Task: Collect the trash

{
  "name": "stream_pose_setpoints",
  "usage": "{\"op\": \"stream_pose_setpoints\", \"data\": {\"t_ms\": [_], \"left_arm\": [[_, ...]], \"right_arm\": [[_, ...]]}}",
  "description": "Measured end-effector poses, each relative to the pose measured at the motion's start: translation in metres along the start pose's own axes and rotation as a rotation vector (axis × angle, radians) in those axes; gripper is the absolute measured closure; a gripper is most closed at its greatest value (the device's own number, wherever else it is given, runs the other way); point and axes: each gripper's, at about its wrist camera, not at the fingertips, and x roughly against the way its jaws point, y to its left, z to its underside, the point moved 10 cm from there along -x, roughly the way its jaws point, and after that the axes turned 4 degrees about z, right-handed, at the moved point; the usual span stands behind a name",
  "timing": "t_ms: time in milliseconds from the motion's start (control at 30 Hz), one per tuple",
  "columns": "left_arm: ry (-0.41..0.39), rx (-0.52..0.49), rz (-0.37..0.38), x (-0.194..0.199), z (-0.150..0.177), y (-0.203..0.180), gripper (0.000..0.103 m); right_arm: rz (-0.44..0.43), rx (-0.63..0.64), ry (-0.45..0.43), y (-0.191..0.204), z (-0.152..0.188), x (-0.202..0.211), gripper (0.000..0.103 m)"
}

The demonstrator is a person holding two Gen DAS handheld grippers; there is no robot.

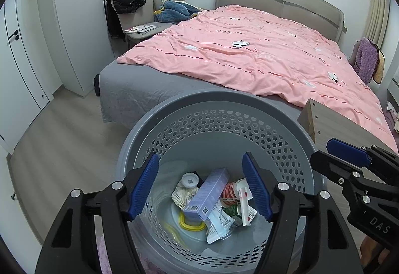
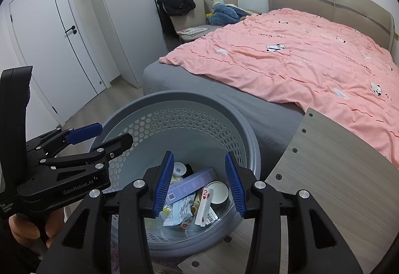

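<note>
Both sets of tongs are held above the grey perforated basket (image 1: 249,124): the left tongs (image 1: 200,185) are spread wide and the right tongs (image 2: 199,184) part open, with nothing gripped between the pads of either. The collected trash lies at the basket's bottom, a lilac box (image 1: 207,195) across the middle, a white tube (image 1: 244,206) at its 3 o'clock, and crumpled wrappers (image 1: 183,195) at 9 o'clock. The basket appears to sit close against the wooden counter (image 2: 331,174) at its 3 o'clock, so it could be knocked over by a careless withdrawal.
</note>
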Motion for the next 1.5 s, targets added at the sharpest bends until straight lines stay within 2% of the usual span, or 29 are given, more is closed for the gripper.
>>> {"op": "stream_pose_setpoints", "data": {"t_ms": [400,500,633,1267,1500], "left_arm": [[-0.009,0.011,-0.019,0.006,0.000,0.004,0.033],[-0.011,0.013,-0.022,0.006,0.000,0.005,0.030],[-0.014,0.014,-0.026,0.008,-0.001,0.006,0.028],[-0.010,0.022,-0.046,0.008,0.000,0.010,0.022],[-0.006,0.028,-0.054,0.009,0.001,0.012,0.022]], "right_arm": [[-0.001,-0.001,-0.003,0.002,0.001,0.001,0.053],[-0.001,-0.003,-0.003,0.002,0.001,0.001,0.050],[0.000,-0.005,-0.011,0.005,0.002,0.004,0.042],[0.003,-0.034,-0.018,0.000,0.003,0.008,0.022],[0.008,-0.037,-0.023,-0.004,0.003,0.008,0.019]]}}
